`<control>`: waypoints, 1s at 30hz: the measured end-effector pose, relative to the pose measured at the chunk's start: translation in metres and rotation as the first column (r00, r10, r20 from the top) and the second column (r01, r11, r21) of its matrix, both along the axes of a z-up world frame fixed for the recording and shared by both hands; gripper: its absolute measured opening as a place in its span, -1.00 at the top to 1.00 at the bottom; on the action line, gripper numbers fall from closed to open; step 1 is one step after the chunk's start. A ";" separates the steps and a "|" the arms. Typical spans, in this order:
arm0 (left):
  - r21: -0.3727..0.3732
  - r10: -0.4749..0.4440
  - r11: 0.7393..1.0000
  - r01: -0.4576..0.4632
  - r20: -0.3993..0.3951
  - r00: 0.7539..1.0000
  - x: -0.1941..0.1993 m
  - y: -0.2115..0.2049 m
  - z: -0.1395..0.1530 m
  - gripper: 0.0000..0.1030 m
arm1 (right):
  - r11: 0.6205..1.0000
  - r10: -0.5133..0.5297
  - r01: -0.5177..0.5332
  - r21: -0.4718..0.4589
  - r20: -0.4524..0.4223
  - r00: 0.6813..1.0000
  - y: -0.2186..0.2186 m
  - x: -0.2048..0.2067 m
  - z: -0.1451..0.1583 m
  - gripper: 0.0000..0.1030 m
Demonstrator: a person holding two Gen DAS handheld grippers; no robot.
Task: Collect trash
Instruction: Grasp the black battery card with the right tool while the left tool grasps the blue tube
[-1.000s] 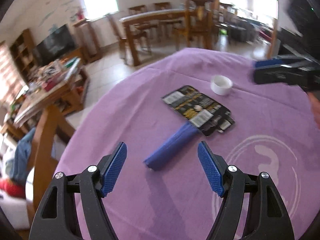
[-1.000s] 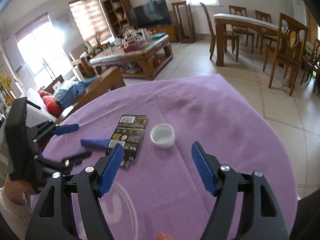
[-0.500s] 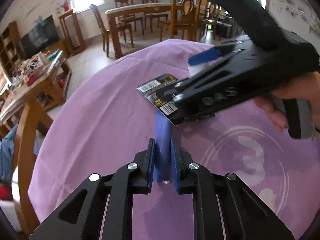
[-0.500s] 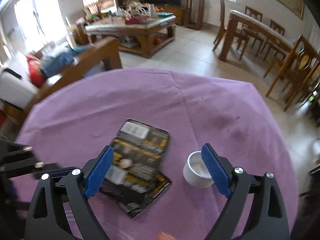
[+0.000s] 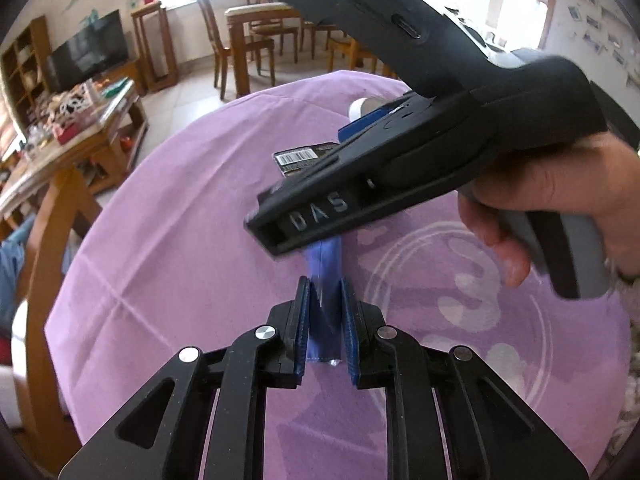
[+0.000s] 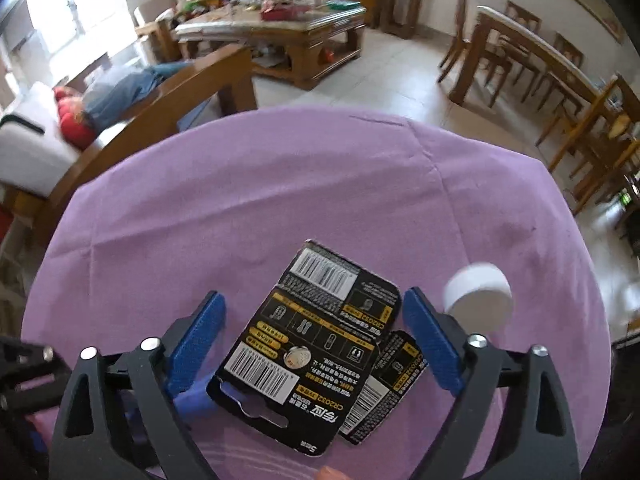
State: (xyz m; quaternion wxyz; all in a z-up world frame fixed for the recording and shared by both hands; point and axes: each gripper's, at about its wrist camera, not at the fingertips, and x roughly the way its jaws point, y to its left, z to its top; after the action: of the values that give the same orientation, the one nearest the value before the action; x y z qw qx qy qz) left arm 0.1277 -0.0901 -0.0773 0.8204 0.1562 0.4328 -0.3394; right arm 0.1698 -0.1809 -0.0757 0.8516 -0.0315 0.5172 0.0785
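Observation:
My left gripper (image 5: 325, 330) is shut on a blue wrapper (image 5: 326, 276) that lies on the purple tablecloth (image 5: 180, 248). My right gripper (image 6: 316, 344) is open, its jaws on either side of two overlapping black battery cards (image 6: 308, 344). The wrapper's far end (image 6: 192, 398) pokes out under the cards by my right gripper's left finger. A white cap (image 6: 478, 296) sits just right of the right finger. In the left wrist view the right gripper's body (image 5: 400, 160) hides most of the cards (image 5: 298, 158) and the cap (image 5: 362, 106).
The round table's edge (image 6: 280, 114) curves all around. A wooden chair back (image 6: 168, 108) stands close to its far left edge. A cluttered coffee table (image 6: 280, 24) and a dining table with chairs (image 6: 540, 64) stand further off on the tiled floor.
My left gripper closed on the blue wrapper. My right gripper moved left and down from the white cap until its open jaws straddled the black cards.

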 end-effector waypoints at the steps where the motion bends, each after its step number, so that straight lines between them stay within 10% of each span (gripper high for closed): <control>1: -0.007 0.004 1.000 -0.004 -0.005 1.000 -0.001 0.001 0.000 0.69 | 1.000 -0.009 0.009 0.007 0.016 1.000 0.000 -0.002 0.002 -0.30; 4: -0.019 0.011 1.000 -0.011 -0.010 1.000 -0.004 0.004 0.000 0.69 | 1.000 -0.021 0.020 0.016 0.053 0.998 -0.001 -0.008 0.008 0.41; 7: -0.018 0.017 1.000 -0.017 -0.013 1.000 -0.006 0.008 -0.001 0.69 | 0.997 -0.037 0.032 0.066 0.077 0.996 -0.005 -0.012 0.013 0.64; 14: -0.016 0.036 0.999 -0.036 -0.009 0.999 -0.017 0.014 0.002 0.69 | 0.998 -0.058 0.054 0.040 0.096 0.994 -0.016 -0.026 0.011 0.59; 15: -0.012 0.038 0.999 -0.038 -0.006 0.999 -0.017 0.013 0.001 0.69 | 0.998 -0.047 0.044 0.051 0.075 0.996 -0.016 -0.026 0.009 0.35; 16: -0.010 0.040 0.999 -0.040 -0.005 0.999 -0.014 0.014 0.001 0.69 | 0.998 -0.044 0.041 0.052 0.073 0.996 -0.015 -0.026 0.008 -0.46; 17: -0.011 0.048 0.999 -0.048 -0.008 0.999 -0.014 0.014 0.001 0.69 | 0.998 -0.047 0.043 0.056 0.075 0.996 -0.015 -0.026 0.009 -0.85; 18: -0.014 0.056 0.998 -0.056 -0.011 0.998 -0.013 0.014 0.001 0.69 | 0.997 -0.053 0.048 0.064 0.076 0.996 -0.017 -0.026 0.008 -0.89; 25: -0.027 0.085 0.996 -0.086 -0.023 0.996 -0.011 0.016 0.000 0.69 | 1.000 -0.021 0.021 0.006 0.076 0.997 -0.013 -0.011 0.002 -0.15; 30: -0.031 0.087 0.996 -0.088 -0.021 0.996 -0.008 0.018 -0.001 0.69 | 0.997 -0.040 0.033 0.069 0.101 0.994 -0.023 -0.016 0.003 -0.14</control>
State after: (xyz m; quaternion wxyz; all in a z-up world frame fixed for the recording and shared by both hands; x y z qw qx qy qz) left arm 0.1200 -0.0724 -0.0784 0.8324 0.1207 0.4421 -0.3115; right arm 0.1536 -0.2035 -0.0724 0.8790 0.0025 0.4703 0.0787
